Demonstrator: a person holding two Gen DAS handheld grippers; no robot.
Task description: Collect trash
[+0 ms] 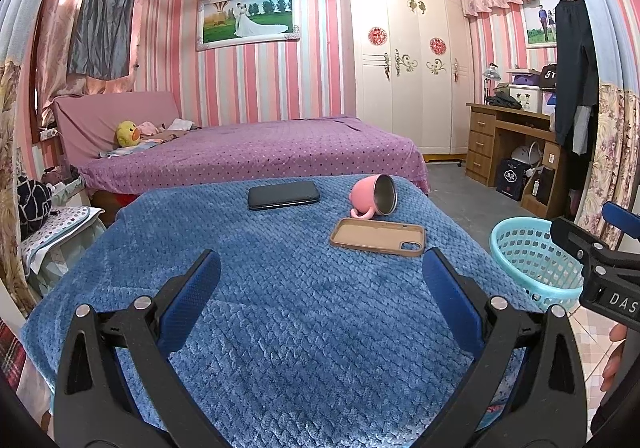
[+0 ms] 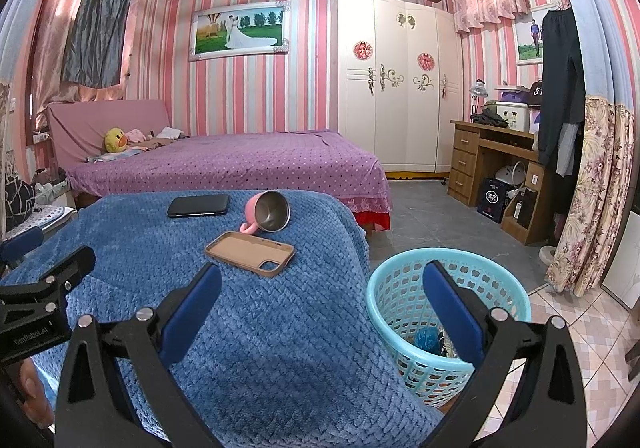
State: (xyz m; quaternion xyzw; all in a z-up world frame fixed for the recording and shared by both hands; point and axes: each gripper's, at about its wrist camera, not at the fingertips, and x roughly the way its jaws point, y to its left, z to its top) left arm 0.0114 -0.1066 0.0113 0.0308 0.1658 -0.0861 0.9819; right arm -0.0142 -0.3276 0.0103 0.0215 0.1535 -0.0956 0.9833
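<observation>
My left gripper (image 1: 320, 268) stands open over a table covered with a blue blanket (image 1: 280, 328), with nothing between its fingers. Ahead of it lie a tan phone case (image 1: 377, 236), a pink mug (image 1: 374, 195) tipped on its side and a black phone (image 1: 283, 195). My right gripper (image 2: 322, 272) is open and empty at the table's right edge, partly above a turquoise basket (image 2: 384, 280). Inside the basket are a blue crumpled item (image 2: 424, 340) and some dark pieces. The same basket (image 1: 532, 260) stands on the floor to the right of the table.
A purple bed (image 2: 240, 163) stands behind the table. At the right are a white wardrobe (image 2: 396, 87) and a wooden desk (image 2: 492, 155). A flowered curtain (image 2: 592, 187) hangs near the basket. Grey floor (image 2: 424, 219) lies between bed and desk.
</observation>
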